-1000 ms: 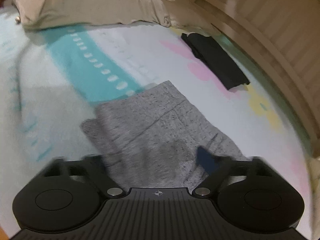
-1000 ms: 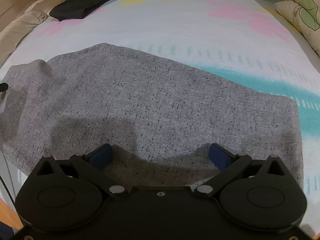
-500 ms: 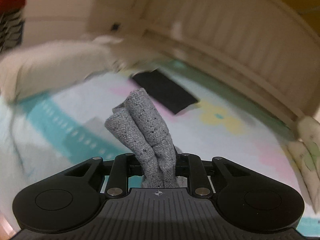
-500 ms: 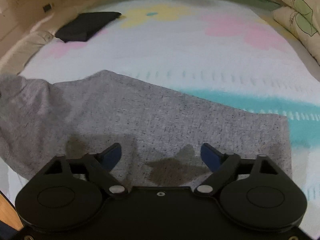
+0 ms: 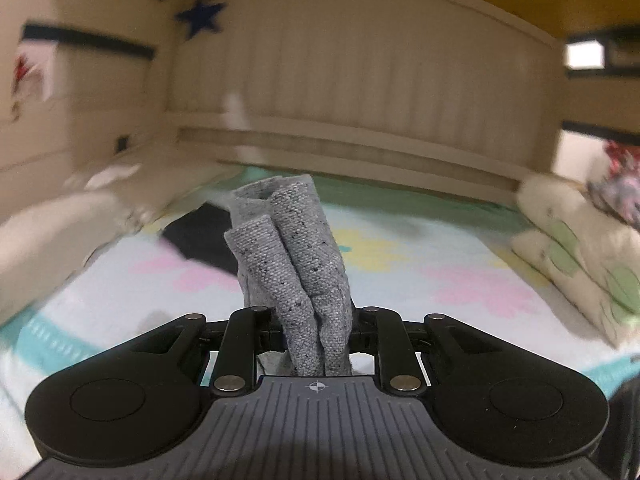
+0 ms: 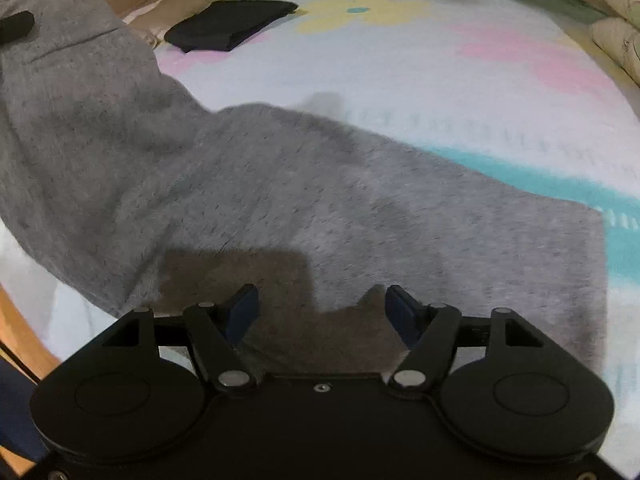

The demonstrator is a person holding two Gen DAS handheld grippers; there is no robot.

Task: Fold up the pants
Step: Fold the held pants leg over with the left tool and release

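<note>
The bed [image 6: 460, 92] has a white cover with pink and yellow flowers and a blue-green stripe. Gray pants [image 6: 360, 200] lie on it, one end lifted. A folded black cloth [image 6: 232, 24] and pillows [image 5: 580, 248] lie there too.

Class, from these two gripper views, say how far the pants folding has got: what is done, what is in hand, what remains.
Done: the left gripper is shut on a bunched end of the grey pants and that end is raised off the flowered bedsheet. In hand: the right gripper is closing over the flat part, pads not yet pressing. Left: no fold is laid yet; the raised end must be brought over and smoothed.
</note>
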